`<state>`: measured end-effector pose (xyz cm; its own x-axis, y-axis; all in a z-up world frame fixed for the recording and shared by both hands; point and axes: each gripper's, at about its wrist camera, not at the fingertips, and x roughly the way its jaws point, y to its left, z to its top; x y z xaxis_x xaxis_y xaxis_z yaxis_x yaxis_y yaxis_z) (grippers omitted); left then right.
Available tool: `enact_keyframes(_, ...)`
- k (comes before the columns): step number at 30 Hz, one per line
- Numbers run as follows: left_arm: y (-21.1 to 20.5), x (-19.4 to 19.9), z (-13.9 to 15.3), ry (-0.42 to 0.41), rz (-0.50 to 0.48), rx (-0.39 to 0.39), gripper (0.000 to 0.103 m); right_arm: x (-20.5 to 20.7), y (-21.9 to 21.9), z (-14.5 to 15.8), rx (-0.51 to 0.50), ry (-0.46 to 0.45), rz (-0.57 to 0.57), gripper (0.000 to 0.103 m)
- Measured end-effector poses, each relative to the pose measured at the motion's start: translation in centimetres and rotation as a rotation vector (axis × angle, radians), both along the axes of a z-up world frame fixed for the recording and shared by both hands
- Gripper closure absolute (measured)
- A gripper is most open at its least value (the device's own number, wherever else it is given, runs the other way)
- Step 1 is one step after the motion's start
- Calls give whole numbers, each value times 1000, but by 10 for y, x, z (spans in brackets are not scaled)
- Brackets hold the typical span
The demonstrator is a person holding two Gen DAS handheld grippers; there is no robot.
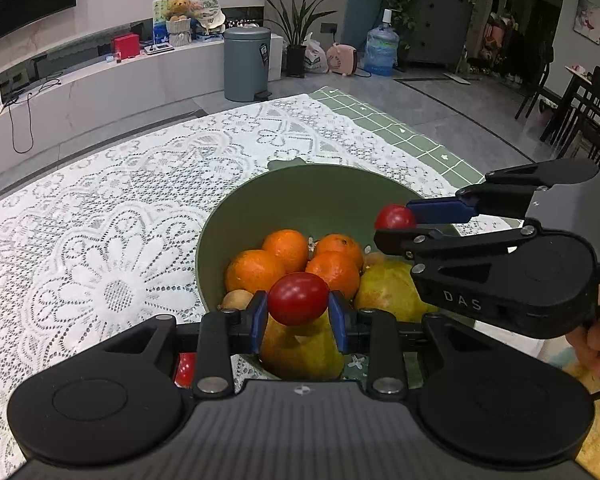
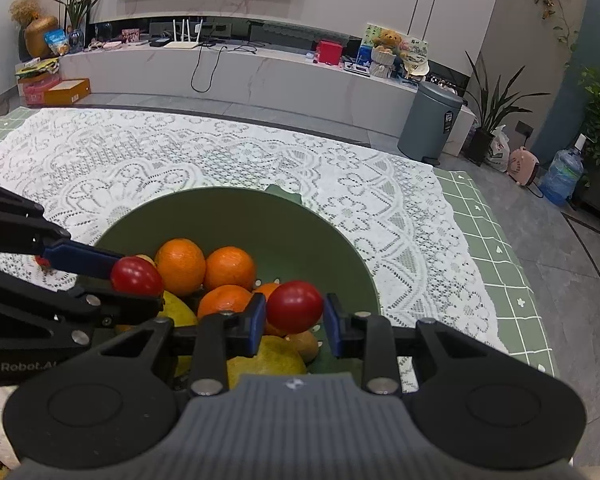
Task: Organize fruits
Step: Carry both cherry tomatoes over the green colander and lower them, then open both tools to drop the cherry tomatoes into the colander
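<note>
A green bowl [image 1: 284, 196] on the lace cloth holds several oranges [image 1: 254, 270], yellow-green pears [image 1: 388, 290] and a small brown fruit [image 1: 236, 300]. My left gripper [image 1: 299, 312] is shut on a red cherry tomato [image 1: 298, 298] over the bowl's near side. My right gripper [image 1: 396, 224] comes in from the right, shut on a second cherry tomato [image 1: 395, 217] above the bowl. In the right wrist view my right gripper [image 2: 295, 318] grips its tomato [image 2: 295, 306] above the bowl [image 2: 300, 232]; the left gripper [image 2: 132, 280] holds its tomato [image 2: 137, 276] at the left.
A white lace cloth [image 1: 100, 240] covers the table over a green checked mat [image 1: 400, 128]. Another red fruit [image 1: 185, 368] lies on the cloth beneath my left gripper. A grey bin [image 1: 246, 64], a potted plant [image 1: 298, 40] and a water bottle [image 1: 381, 50] stand on the floor beyond.
</note>
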<state>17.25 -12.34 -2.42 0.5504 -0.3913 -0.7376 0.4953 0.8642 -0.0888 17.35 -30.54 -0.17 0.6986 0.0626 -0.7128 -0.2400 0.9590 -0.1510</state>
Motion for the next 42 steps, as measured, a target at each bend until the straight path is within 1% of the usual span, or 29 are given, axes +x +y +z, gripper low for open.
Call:
enact_keyframes(8, -4, 10, -8, 11, -13, -2, 67, 13, 1, -7, -28, 10, 15, 75)
enact_keyframes(17, -6, 21, -15, 32, -3, -12, 66, 26, 1, -16, -40, 24, 27, 75)
enact_keyframes(28, -10, 20, -19, 26, -19, 22, 66, 32, 2, -29, -42, 75, 34, 74)
enact_keyframes(30, -9, 21, -19, 28, -13, 19, 61, 32, 2, -30, -48, 77, 34, 74)
enact_keyframes(34, -8, 20, -18, 41, -11, 4, 54, 31, 1, -28, -45, 71, 25, 74)
enact_keyframes(39, -9, 13, -9, 11, -28, 15, 45, 29, 0, -20, -35, 46, 13, 73)
enact_keyframes(41, -8, 9, -5, 3, -30, 15, 43, 27, -1, -17, -25, 37, 8, 68)
enact_keyframes(42, -8, 7, -3, -3, -33, 11, 41, 26, -2, -15, -21, 33, 6, 63)
